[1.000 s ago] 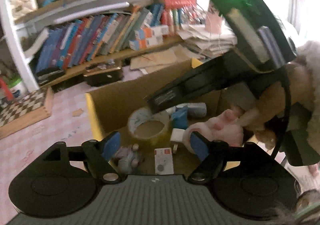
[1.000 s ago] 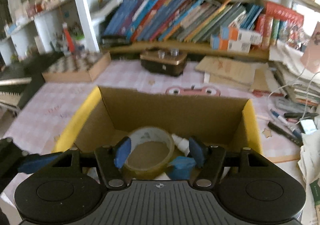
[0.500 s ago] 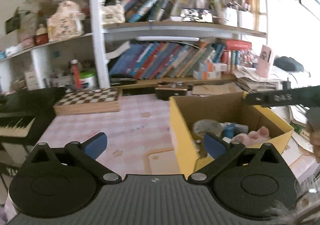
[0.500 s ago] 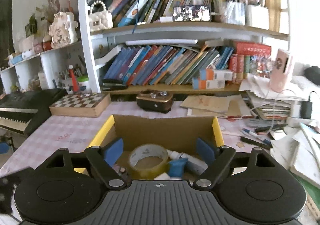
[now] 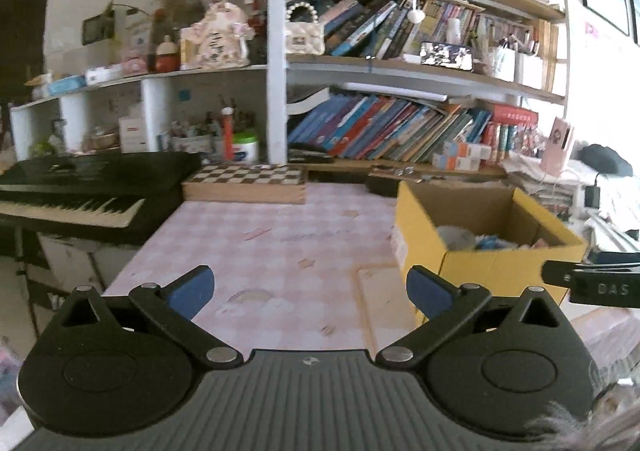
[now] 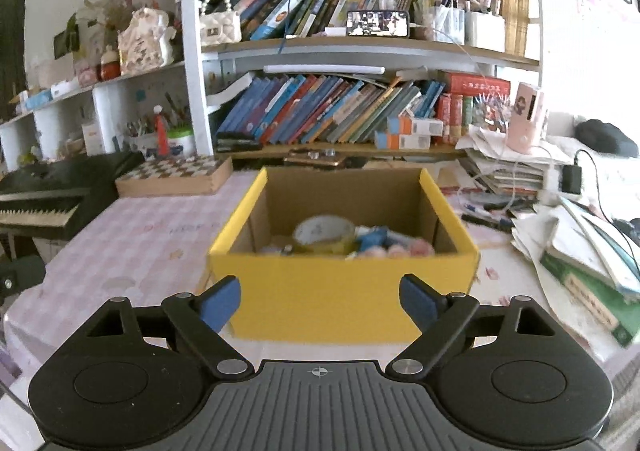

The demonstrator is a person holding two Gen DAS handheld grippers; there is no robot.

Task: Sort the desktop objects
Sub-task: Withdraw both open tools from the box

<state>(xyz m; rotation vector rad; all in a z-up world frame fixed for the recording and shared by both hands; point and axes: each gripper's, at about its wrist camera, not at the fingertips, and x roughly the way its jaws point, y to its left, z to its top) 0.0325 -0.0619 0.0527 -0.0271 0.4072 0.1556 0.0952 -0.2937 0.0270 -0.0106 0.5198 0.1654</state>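
Observation:
A yellow cardboard box [image 6: 344, 291] stands on the pink checked desk [image 6: 140, 243]. In it lie a tape roll [image 6: 324, 231], a blue item [image 6: 372, 237] and a pink plush toy [image 6: 408, 249]. My right gripper [image 6: 320, 303] is open and empty, held back in front of the box's near wall. My left gripper [image 5: 310, 289] is open and empty over the bare desk [image 5: 272, 251], left of the box [image 5: 480, 263]. The right gripper's body [image 5: 592, 283] shows at the right edge of the left wrist view.
A chessboard box [image 6: 176, 175] and a keyboard piano [image 6: 44, 195] stand at the back left. Bookshelves [image 6: 340, 111] line the back. Stacked books and papers [image 6: 580, 247], pens [image 6: 484, 217] and a charger cable [image 6: 572, 179] crowd the right side.
Both grippers have pulled back and up from inside the box to in front of it. The left gripper has swung left over the bare desk.

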